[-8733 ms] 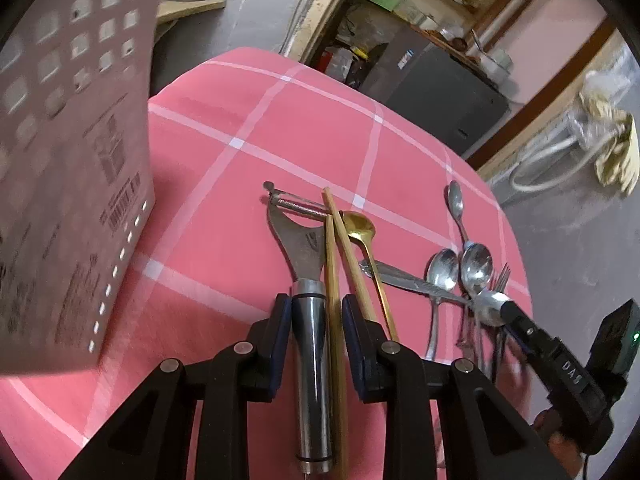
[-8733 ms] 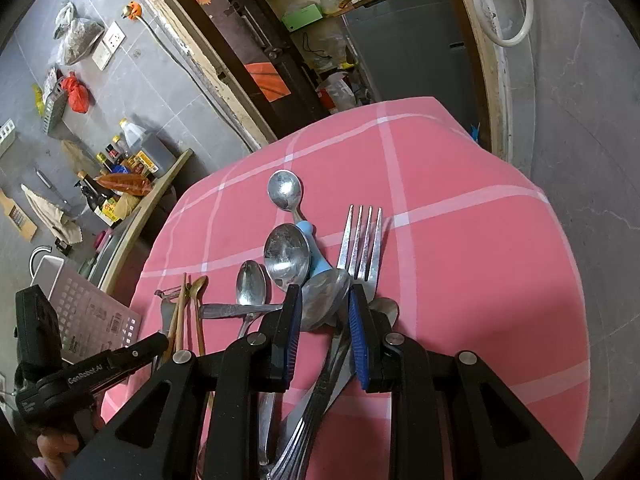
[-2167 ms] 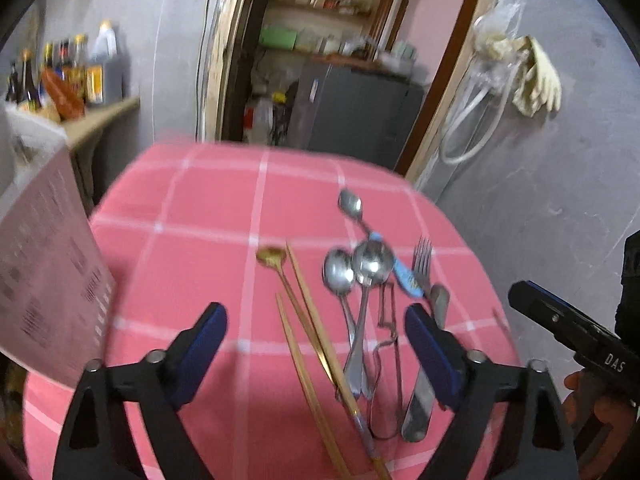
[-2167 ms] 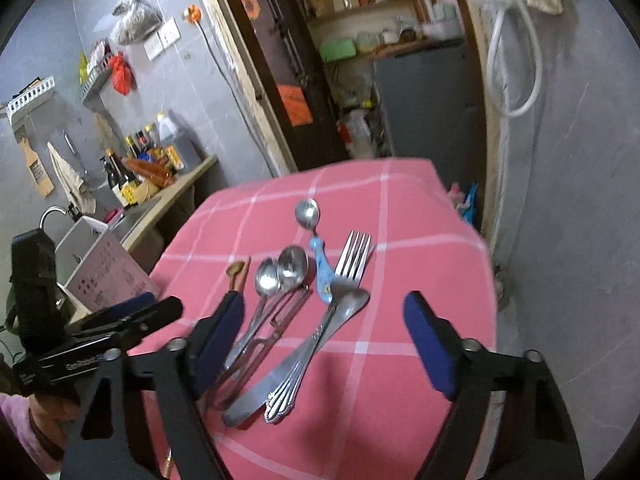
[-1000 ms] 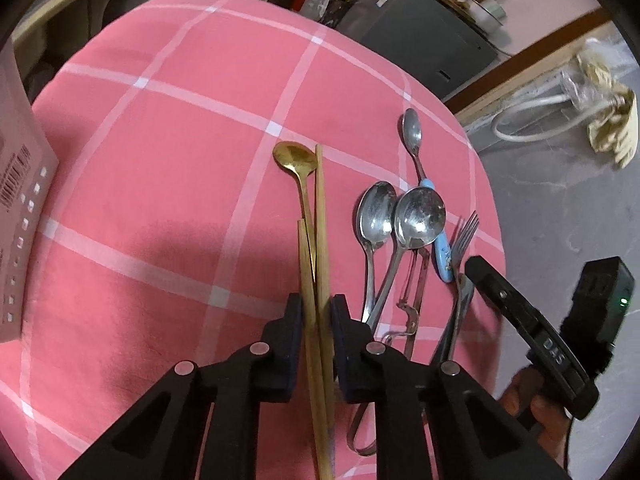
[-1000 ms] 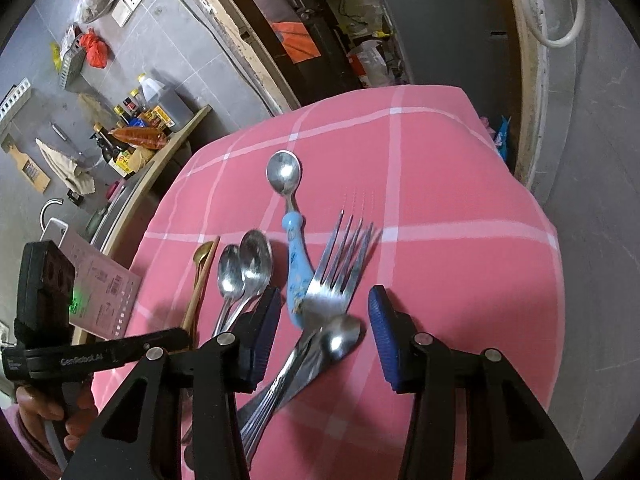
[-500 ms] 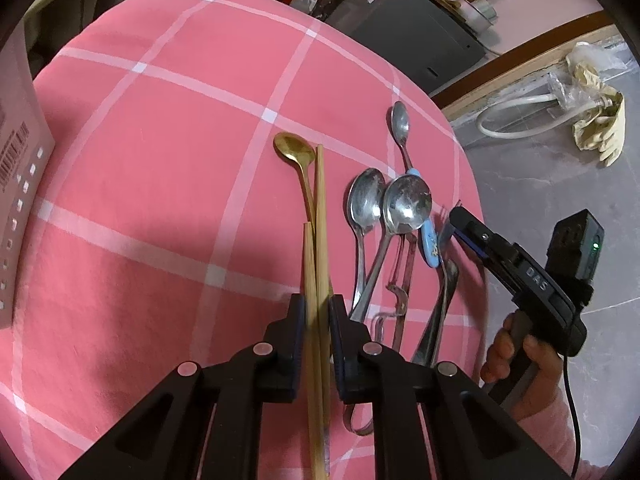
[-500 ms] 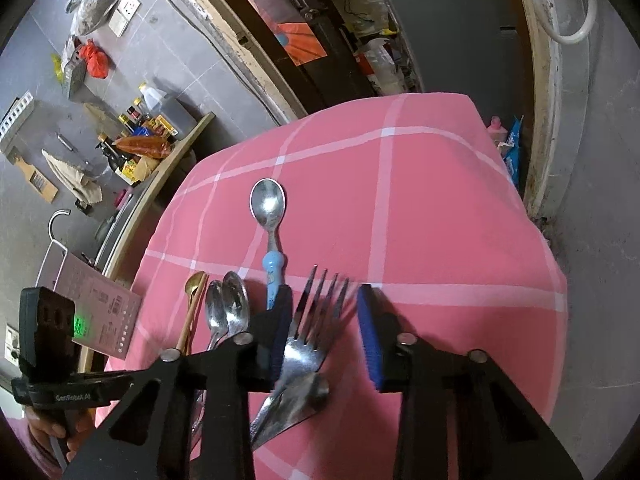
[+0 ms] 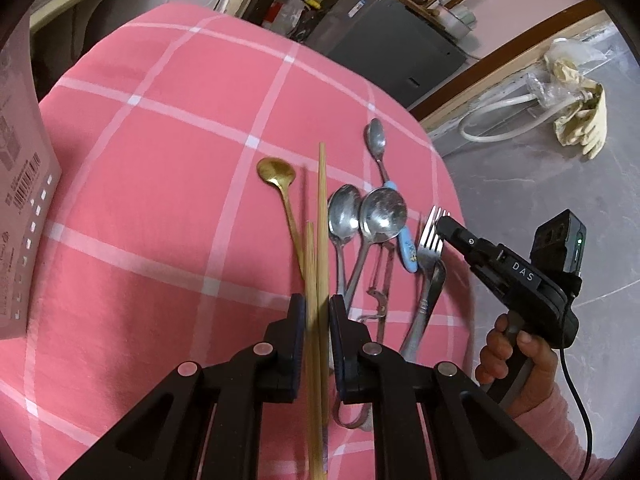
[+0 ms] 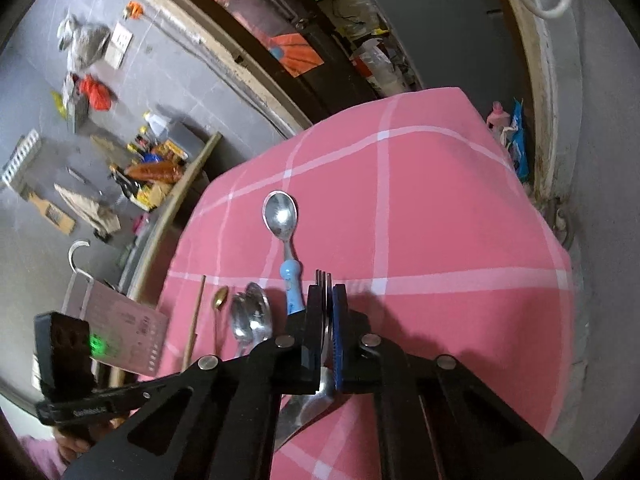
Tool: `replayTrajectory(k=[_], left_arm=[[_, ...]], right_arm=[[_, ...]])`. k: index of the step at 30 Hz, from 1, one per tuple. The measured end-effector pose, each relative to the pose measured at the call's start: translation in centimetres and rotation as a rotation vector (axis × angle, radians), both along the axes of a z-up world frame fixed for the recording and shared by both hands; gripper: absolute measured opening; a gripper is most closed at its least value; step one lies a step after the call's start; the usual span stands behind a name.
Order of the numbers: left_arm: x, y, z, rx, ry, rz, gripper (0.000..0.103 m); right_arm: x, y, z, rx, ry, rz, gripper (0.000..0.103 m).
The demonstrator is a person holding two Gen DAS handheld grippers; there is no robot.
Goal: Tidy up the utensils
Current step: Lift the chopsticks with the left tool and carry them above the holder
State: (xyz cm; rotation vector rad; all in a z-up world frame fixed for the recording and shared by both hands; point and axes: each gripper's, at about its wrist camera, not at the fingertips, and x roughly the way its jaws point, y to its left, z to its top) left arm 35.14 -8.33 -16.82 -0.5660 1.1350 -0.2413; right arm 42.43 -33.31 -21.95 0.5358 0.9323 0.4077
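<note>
In the left wrist view my left gripper (image 9: 316, 312) is shut on two wooden chopsticks (image 9: 320, 216) that point away over the pink checked cloth (image 9: 168, 152). A gold spoon (image 9: 276, 172) lies just left of them. To their right lie two steel spoons (image 9: 380, 212), a blue-handled spoon (image 9: 376, 140) and a peeler (image 9: 380, 292). My right gripper (image 10: 325, 300) is closing on the fork (image 10: 323, 278), pads pressing it, tines poking out past the tips. From the left wrist view, the right gripper (image 9: 442, 226) sits at the fork (image 9: 430, 240).
A pale perforated utensil holder (image 9: 20, 200) stands at the cloth's left edge. A steel handle (image 10: 308, 404) lies under my right gripper. The table's right edge (image 10: 560, 280) drops to grey floor. A hand (image 9: 516, 344) holds the right gripper.
The right gripper's jaws went from wide around the fork to tight on it, and the fork now stands on edge between the pads. The left gripper stays shut on the chopsticks.
</note>
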Motion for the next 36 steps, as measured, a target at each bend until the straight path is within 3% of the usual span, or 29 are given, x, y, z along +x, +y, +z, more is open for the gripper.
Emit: replayTrajectory(k=[6,14,21,29,36], left_arm=[[-0.3,0.3,1.5,-0.008,-0.052,-0.009,0.012],[-0.7,1.5,4.1,-0.024,-0.137,-0.009,0.012],[-1.4,3.3,8.2,-0.017,-0.248,-0.012,0.012],[-2.3,7.5,13.5,-0.039,-0.341,0.045,0.012],[-3.3,12.9,17.8,0.020,-0.447,0.114,0.012]], right_arm=[[-2.0,-0.4,2.2,0.011,-0.060,-0.080,0.002],[-4.5,0.7,8.4,-0.174,-0.250,-0.156,0.002],[-6.4,1.8,14.6,-0.231,-0.379,-0.182,0.002],[-8.6,5.8,20.8,-0.229,-0.491,-0.164,0.002],[-9.7,11.4,23.2,-0.210,-0.550,-0.119,0.002]])
